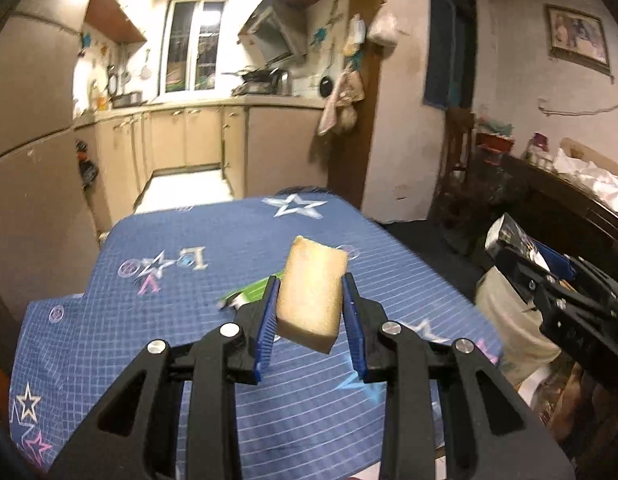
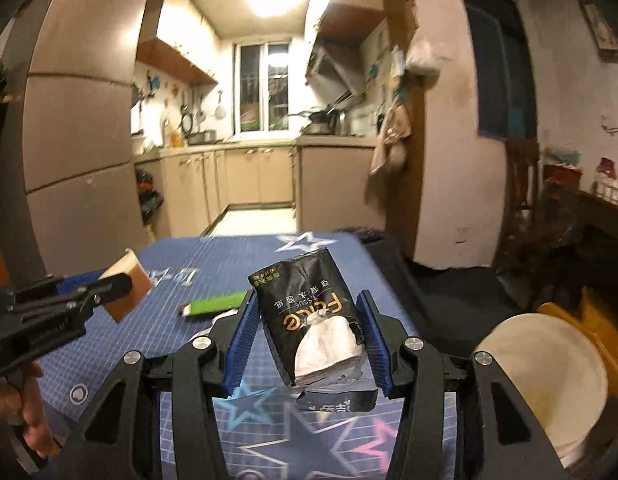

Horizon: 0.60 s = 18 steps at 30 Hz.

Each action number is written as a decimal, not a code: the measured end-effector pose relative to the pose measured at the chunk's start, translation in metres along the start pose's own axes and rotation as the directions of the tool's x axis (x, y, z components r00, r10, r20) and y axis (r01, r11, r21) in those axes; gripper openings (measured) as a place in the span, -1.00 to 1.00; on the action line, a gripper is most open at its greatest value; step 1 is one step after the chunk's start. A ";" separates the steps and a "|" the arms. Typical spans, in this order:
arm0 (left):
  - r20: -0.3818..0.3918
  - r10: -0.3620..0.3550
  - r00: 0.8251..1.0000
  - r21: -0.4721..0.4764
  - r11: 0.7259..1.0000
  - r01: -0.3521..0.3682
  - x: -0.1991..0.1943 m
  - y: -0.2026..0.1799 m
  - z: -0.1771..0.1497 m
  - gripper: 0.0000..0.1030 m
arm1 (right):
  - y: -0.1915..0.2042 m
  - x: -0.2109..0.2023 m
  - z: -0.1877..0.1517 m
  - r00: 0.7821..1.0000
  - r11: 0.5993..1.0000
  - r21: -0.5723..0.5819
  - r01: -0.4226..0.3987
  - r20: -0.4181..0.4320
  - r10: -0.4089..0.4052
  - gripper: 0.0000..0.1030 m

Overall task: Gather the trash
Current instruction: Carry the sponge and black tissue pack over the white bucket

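Left tool pinching sponge, right tool pinching tissue pack, both above worktop.

Pale tan, rectangular foam sponge block between the left gripper's ribbed blue fingers on black arms. Black crinkled plastic tissue pack, gold lettering, white tissue showing, between the right gripper's blue fingers. Beyond the fingers: flat bright-green wrapper. Beneath them: worktop cloth, blue with a white grid, white, pink and light-blue stars.
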<state>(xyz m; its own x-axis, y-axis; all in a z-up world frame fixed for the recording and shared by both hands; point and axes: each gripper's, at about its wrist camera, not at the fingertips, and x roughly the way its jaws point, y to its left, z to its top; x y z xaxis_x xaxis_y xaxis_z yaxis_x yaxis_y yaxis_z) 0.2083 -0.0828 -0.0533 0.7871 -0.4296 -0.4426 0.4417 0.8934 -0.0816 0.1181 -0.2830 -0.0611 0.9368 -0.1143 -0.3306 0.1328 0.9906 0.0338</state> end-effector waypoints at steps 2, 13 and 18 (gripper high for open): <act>0.014 -0.021 1.000 0.012 1.000 0.021 -0.002 -0.010 0.008 -0.43 | -0.017 -0.011 0.007 1.000 1.000 0.011 0.020 0.009 -0.020 -0.01; 0.030 -0.171 0.985 0.097 0.981 0.167 0.008 -0.090 0.039 -0.43 | -0.118 -0.065 0.029 0.981 0.978 0.073 0.194 -0.001 -0.195 -0.01; -0.011 -0.253 0.968 0.119 0.960 0.252 0.029 -0.135 0.045 -0.43 | -0.164 -0.081 0.030 0.961 0.957 0.087 0.277 -0.026 -0.276 -0.01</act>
<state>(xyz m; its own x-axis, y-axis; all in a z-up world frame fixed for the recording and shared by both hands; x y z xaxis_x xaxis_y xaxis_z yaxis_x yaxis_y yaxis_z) 0.1907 -0.2219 -0.0149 0.6454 -0.6399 -0.4173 0.6737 0.7342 -0.0840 0.0302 -0.4381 -0.0120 0.8550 -0.3815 -0.3513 0.4151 0.9095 0.0226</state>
